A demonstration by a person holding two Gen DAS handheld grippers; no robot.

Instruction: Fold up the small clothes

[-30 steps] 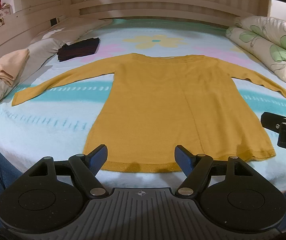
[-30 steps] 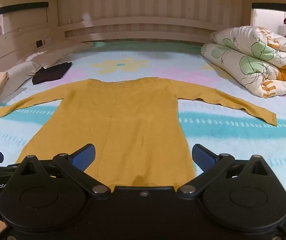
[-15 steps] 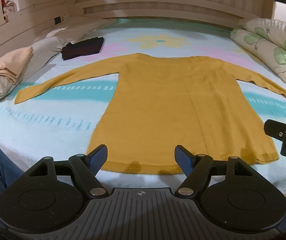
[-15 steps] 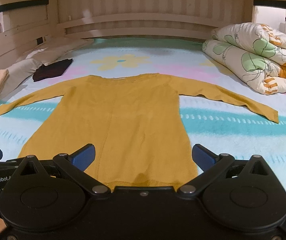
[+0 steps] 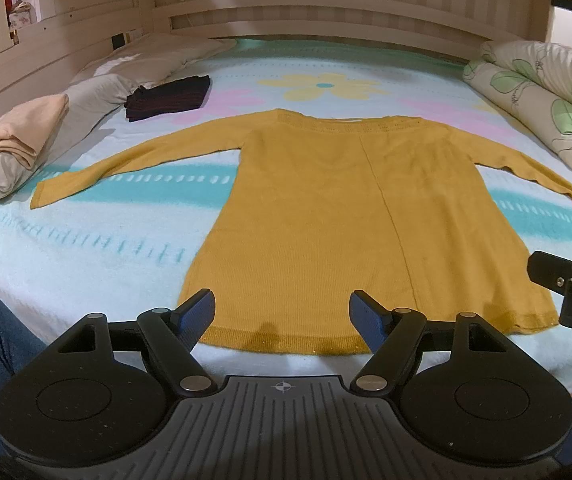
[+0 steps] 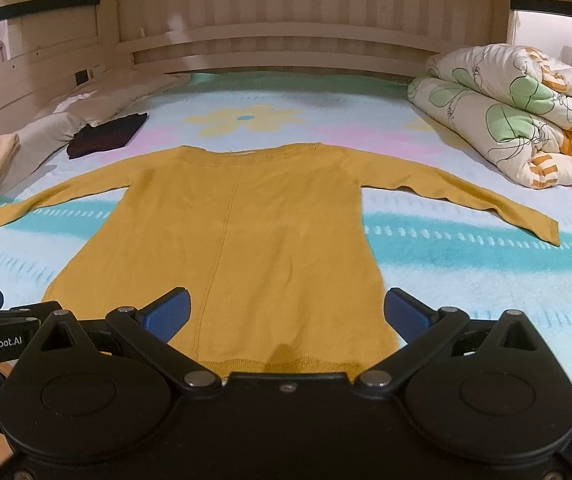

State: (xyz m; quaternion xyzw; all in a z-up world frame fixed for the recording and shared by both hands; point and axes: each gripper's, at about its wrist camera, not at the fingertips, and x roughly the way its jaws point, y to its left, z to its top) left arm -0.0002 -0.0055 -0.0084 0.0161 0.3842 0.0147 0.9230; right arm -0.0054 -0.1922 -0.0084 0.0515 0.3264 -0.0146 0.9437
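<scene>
Lying flat on the bed, yellow sweater, sleeves toward 9 and 3 o'clock. Hovering at 6 o'clock over its hem, left hand-held gripper and right hand-held gripper, both released, empty.

In front of me: bed with pale blue flower-print fleece sheet, teal stripe across it. Beige slatted wooden headboard wall behind. Rolled floral white duvet right, grey pillows left. Warm indoor light.

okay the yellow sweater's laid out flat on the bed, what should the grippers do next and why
Probably lower both open grippers, left gripper and right gripper, onto the yellow sweater at its near hem: it lies flat, sleeves spread, unfolded, and neither holds anything.
</scene>
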